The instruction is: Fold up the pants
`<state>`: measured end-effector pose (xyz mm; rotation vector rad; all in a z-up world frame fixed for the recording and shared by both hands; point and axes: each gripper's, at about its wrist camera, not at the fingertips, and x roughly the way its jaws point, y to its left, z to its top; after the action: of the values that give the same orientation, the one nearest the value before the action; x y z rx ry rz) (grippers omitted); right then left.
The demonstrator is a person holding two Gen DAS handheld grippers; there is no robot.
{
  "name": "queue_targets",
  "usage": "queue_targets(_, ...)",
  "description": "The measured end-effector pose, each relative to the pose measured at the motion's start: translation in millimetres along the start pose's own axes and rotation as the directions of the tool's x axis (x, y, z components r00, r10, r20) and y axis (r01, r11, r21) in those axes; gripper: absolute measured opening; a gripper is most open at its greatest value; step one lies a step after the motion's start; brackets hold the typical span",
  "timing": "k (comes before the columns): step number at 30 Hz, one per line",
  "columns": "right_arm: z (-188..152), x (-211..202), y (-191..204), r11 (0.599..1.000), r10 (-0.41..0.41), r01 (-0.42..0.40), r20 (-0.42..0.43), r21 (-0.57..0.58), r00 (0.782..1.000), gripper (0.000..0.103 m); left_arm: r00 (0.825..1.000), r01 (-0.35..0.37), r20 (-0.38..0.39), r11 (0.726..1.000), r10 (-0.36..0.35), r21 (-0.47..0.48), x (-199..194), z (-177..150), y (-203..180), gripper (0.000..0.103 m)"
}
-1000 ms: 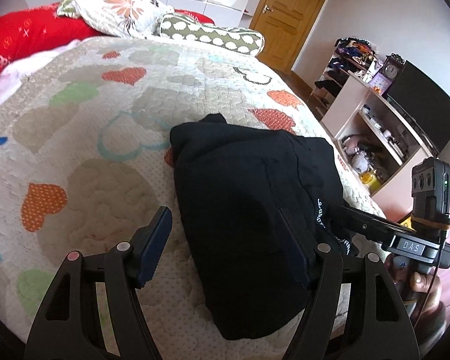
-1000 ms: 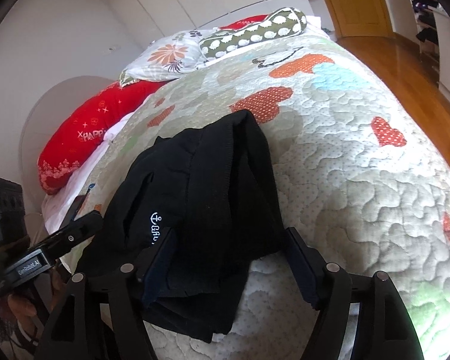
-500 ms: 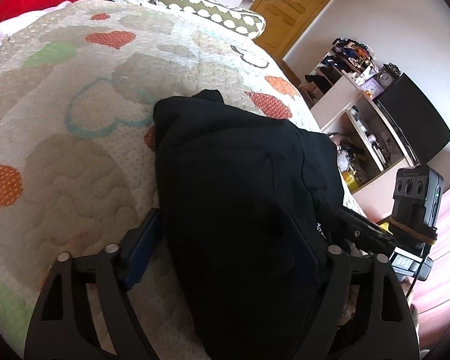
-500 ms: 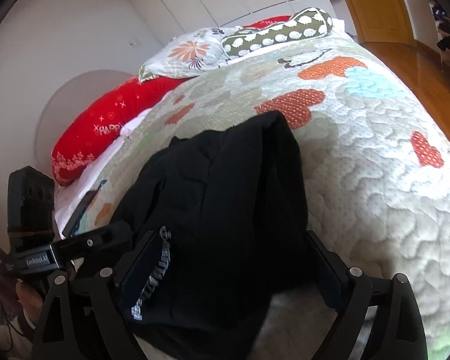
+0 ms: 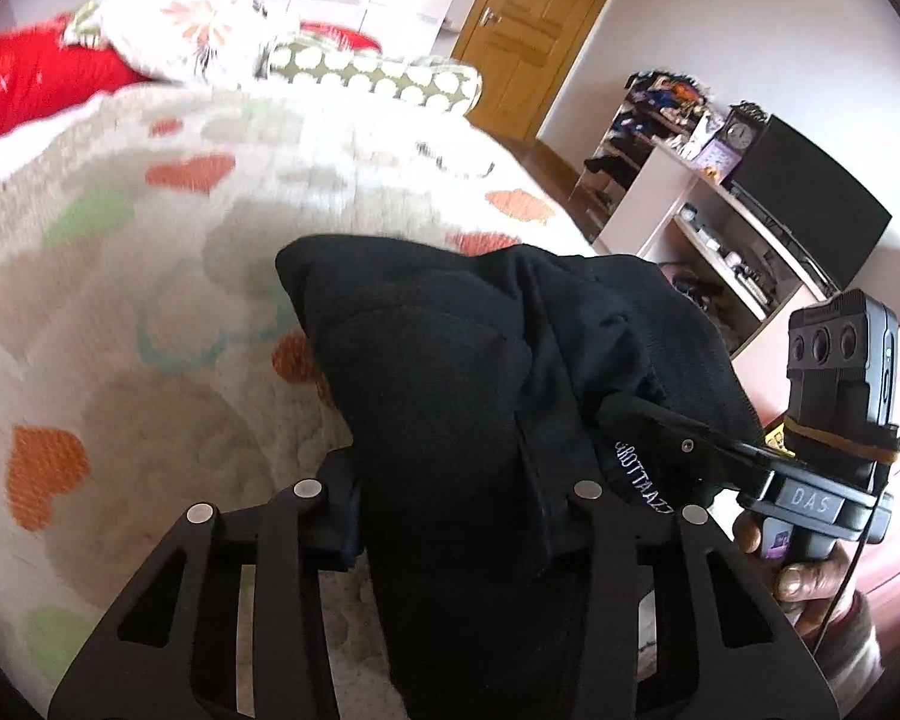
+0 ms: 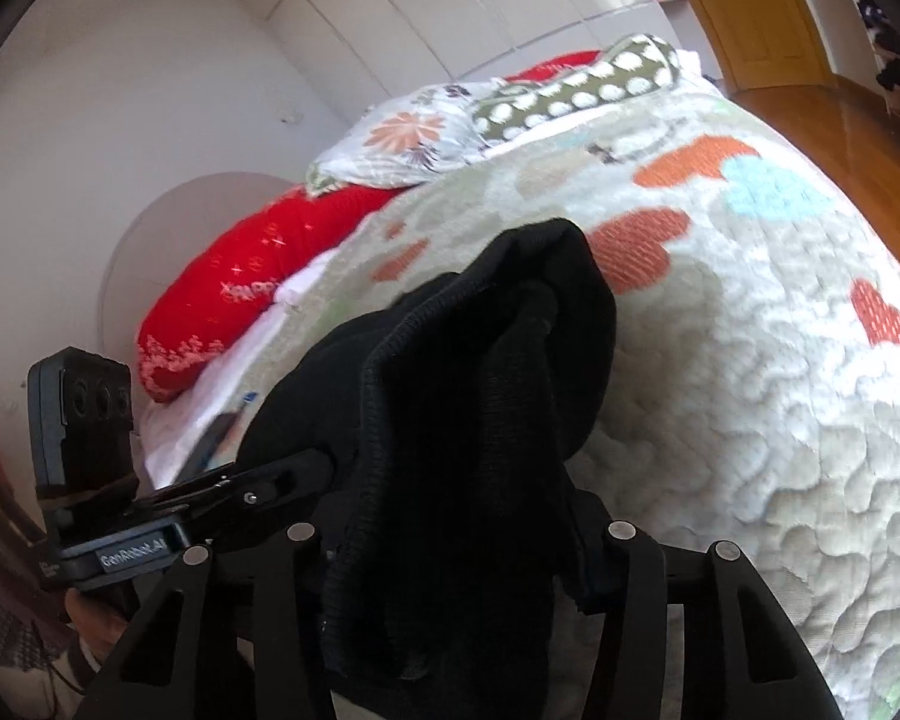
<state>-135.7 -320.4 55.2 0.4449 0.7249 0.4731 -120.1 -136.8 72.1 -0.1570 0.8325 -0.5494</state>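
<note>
1. Both grippers bite into the near edge of the black pants, which sit bunched in the centre of both views, their far end draped on the heart-patterned quilt.
2. The left gripper has its fingers clenched on a thick wad of fabric at the lower middle of its frame; the cloth fills the gap completely.
3. The right gripper is clamped on the pants too, a ribbed seam running down between its fingers at the bottom centre.
4. Two grips side by side on one edge: that looks like a hold for carrying that edge over in one even fold.
5. Writing: white stitched letters on the pants, roughly "GROTTAAZZ", partly hidden. The right gripper's body reads "DAS" at the lower right of the left view; the left gripper's body reads something like "GenRobot.AI" at the lower left of the right view.
6. Pillows sit at the top, out of play.
</note>
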Motion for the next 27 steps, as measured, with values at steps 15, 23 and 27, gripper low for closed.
queue_targets(15, 50, 44, 80, 0.994, 0.073, -0.070, 0.027, -0.078, 0.997, 0.049, 0.995, -0.068, 0.067, 0.998, 0.069, -0.020, -40, 41, 64, 0.040)
queue_targets(23, 19, 79, 52, 1.000, -0.019, 0.023, -0.200, 0.013, 0.980, 0.055, 0.992, -0.128, -0.019, 0.991, 0.127, -0.026, -25, 20, 106, 0.040)
queue_targets(27, 2, 67, 42, 0.998, -0.065, 0.058, -0.219, -0.041, 0.974, 0.057, 0.990, -0.139, -0.021, 0.990, 0.139, -0.015, -28, 13, 117, 0.041)
